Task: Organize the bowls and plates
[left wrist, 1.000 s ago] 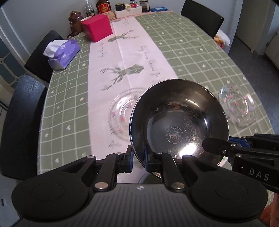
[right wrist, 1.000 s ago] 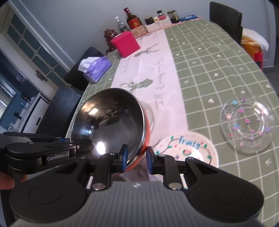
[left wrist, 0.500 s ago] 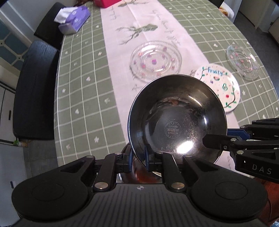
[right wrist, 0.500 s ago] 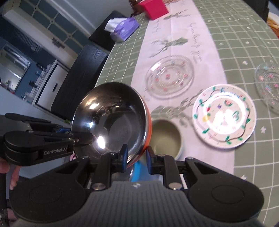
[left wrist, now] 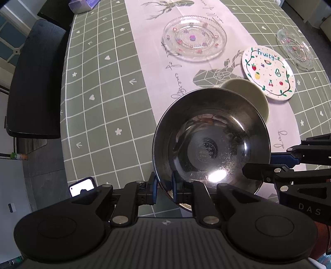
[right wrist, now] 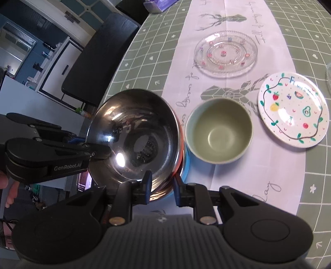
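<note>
I hold my left tongs (left wrist: 163,189) low and level, pointing forward across the desk (left wrist: 107,115), its two blue-padded jaws drawn close on the near rim of the shiny steel bowl with an orange outer wall (left wrist: 211,142). My right tongs (right wrist: 160,187) comes in from the other side; its jaws stand a little wider and straddle the same bowl's rim, one pad inside and one outside, though I cannot tell whether the outer pad touches the wall. Between the two the bowl hangs tilted above the near edge of the desk, its mouth turned up and towards me.

Just beyond the bowl, on the pale runner printed with deer (right wrist: 223,18), stands a sage-green ceramic bowl (right wrist: 218,129), upright and empty. A blue edge shows under the steel bowl, but I cannot make out what it belongs to. Right of the green bowl lies a white plate painted with fruit and the word "Fruity" (left wrist: 269,72). Farther off sits a clear glass plate with coloured dots (left wrist: 194,38), and another glass plate (left wrist: 296,47) lies at the far right. A black chair (left wrist: 33,82) stands at the desk's left side, and a phone with a lit screen (left wrist: 81,186) shows at the near edge.

I count two bowls and three plates.
</note>
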Available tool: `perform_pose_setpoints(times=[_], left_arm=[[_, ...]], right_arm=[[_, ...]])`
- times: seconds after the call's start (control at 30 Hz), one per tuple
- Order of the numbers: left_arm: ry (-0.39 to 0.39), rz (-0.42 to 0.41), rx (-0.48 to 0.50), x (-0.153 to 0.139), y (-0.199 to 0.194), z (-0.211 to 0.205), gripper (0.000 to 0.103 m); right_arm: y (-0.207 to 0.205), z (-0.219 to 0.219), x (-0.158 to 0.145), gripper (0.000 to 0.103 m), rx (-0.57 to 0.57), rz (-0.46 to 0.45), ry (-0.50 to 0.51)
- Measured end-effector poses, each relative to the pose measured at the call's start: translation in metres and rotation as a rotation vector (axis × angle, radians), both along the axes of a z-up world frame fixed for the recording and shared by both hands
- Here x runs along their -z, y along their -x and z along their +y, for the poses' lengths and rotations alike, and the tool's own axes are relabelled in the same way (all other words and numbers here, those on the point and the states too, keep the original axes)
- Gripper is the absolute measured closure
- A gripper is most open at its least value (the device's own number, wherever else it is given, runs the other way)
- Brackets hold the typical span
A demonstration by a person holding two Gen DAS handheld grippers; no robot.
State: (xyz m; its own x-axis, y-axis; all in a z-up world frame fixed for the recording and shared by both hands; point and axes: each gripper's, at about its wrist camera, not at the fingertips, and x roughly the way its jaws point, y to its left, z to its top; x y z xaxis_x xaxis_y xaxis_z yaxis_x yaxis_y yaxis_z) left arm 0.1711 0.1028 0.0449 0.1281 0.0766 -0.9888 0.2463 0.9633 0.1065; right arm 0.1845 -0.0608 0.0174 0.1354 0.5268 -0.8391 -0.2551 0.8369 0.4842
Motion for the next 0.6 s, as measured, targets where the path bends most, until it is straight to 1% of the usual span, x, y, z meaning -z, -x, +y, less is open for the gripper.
perform_pose_setpoints(times=[0.13, 0.5, 0.6], left_arm=[[-0.01, 0.003, 0.018, 0.006, -0.001, 0.001, 0.087], [0.003, 0.054, 0.008, 0.021, -0.001, 0.008, 0.086], [0.0, 0.065, 0.011, 0.025, -0.003, 0.009, 0.085]], right_arm=[[0.0, 0.005, 0.005, 0.083, -0.007, 0.021, 0.009], [-0.006, 0.016, 0.016, 0.082, -0.033, 0.048, 0.038], [-0.008, 0.018, 0.016, 0.079, -0.034, 0.046, 0.04]])
